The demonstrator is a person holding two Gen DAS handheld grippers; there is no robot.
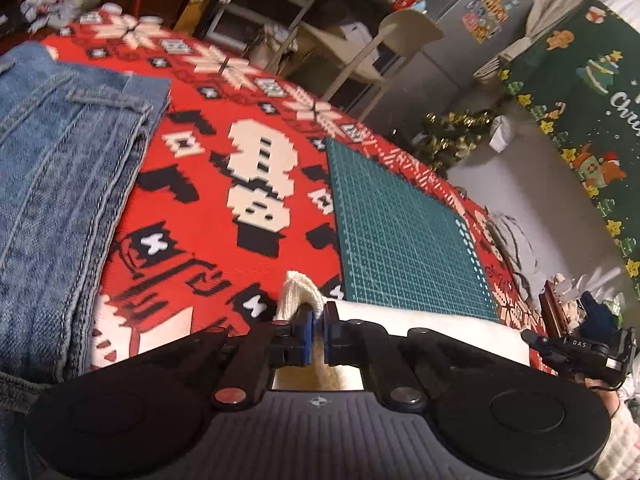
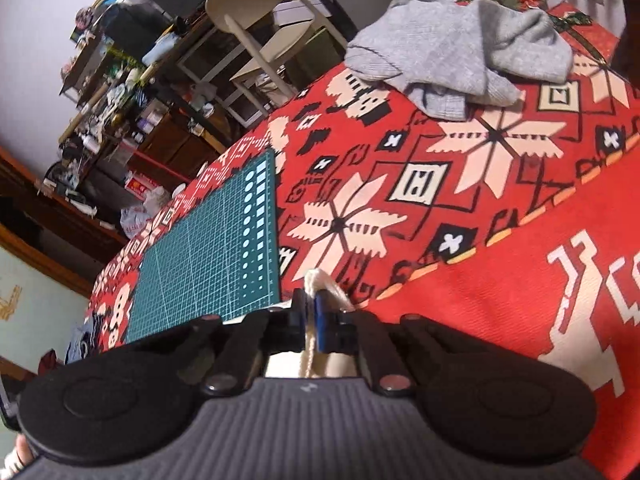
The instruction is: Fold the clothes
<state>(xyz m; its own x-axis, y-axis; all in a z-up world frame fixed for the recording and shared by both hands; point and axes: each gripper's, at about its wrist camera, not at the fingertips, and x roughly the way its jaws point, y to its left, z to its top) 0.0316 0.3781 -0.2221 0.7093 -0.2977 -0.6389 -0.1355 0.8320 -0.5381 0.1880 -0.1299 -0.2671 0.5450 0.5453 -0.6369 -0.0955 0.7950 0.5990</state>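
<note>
right gripper: "DAS" | banner: "Chr…"

Cream knit garment — pinched up at two edges over the green mat.

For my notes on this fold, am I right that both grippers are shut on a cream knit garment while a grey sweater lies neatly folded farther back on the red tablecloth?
Not quite: the grey sweater lies crumpled, not folded, as the right wrist view shows. The rest holds: the left gripper and right gripper are shut on the cream knit garment, on the red tablecloth.
</note>
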